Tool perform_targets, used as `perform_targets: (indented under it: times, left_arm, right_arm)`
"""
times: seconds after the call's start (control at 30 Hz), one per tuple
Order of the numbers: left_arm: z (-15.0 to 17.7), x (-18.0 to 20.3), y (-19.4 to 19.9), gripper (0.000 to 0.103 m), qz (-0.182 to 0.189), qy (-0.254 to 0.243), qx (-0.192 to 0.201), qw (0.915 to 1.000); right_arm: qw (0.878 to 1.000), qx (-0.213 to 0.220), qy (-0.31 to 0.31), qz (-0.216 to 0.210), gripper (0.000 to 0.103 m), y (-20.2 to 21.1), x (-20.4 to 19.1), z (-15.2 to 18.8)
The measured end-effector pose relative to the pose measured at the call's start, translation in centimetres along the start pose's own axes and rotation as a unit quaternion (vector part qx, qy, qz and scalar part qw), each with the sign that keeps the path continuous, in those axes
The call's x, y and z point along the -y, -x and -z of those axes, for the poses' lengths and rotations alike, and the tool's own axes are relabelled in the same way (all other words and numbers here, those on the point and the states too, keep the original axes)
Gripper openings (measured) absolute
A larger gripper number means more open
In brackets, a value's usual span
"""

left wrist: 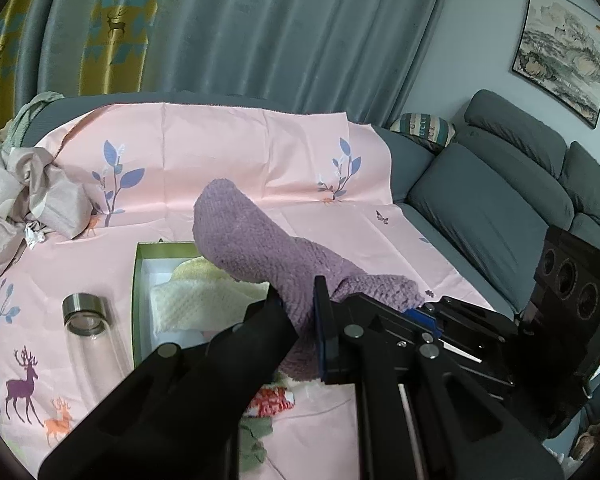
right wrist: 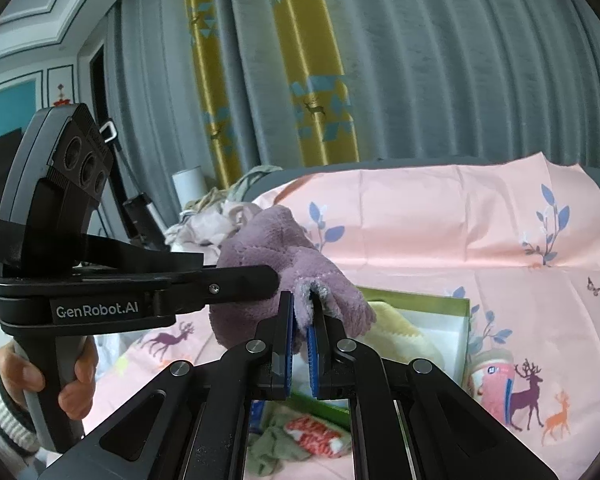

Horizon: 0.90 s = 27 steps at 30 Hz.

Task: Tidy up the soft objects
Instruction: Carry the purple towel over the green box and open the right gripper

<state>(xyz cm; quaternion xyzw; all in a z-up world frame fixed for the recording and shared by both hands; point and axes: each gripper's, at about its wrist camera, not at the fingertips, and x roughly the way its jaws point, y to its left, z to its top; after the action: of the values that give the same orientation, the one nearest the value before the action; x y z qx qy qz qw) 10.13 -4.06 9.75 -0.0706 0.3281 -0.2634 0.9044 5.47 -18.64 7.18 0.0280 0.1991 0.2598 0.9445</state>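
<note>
A grey sofa point(left wrist: 488, 208) filled the room's corner, and over its seat lay a pink sheet point(left wrist: 228, 152) printed with deer and leafy sprigs. On that sheet sat a green box point(left wrist: 137, 280), open, with pale cream and yellow knitted pieces point(left wrist: 204, 296) already inside; a glass bottle point(left wrist: 86, 332) with a steel cap lay just beside the box's left wall.

Above the box hung the purple sock point(left wrist: 252, 248), fuzzy and limp, gripped by both tools at once. The left tongs point(left wrist: 300, 312) were closed on its middle, and the toe end rose up and away from them toward the sofa back. The right tongs point(right wrist: 300, 320) were pinched narrow on the frayed cuff edge, its blue pads point(right wrist: 312, 344) nearly meeting around the fabric.

So the sock's long axis ran between the two tools, cuff at the right, body at the left, with the box directly beneath and slightly beyond. I judged the next move to be a fold or a lowering into the box, and both tools looked equally near to it.

Smaller still, a red-and-white sock point(right wrist: 316, 436) and an olive cloth point(right wrist: 276, 448) lay crumpled near the front edge.
</note>
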Motion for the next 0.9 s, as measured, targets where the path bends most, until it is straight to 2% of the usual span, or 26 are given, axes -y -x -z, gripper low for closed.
perform_targets:
  times: [0.5, 0.83, 0.9]
  left_arm:
    - [-2.3, -0.7, -9.6, 0.013, -0.01, 0.011, -0.066, 0.9977]
    - [-1.9, -2.3, -16.5, 0.014, -0.05, 0.026, -0.126, 0.9904]
    - [-1.7, -2.3, -17.4, 0.017, -0.063, 0.022, -0.135, 0.9886]
  right_arm:
    - [0.997, -0.027, -0.037, 0.061, 0.007, -4.0, 6.1, 0.1]
    - [0.99, -0.084, -0.062, 0.097, 0.007, -8.6, 9.9, 2.4]
    - [0.988, -0.091, -0.063, 0.104, 0.007, -9.1, 10.4, 2.6]
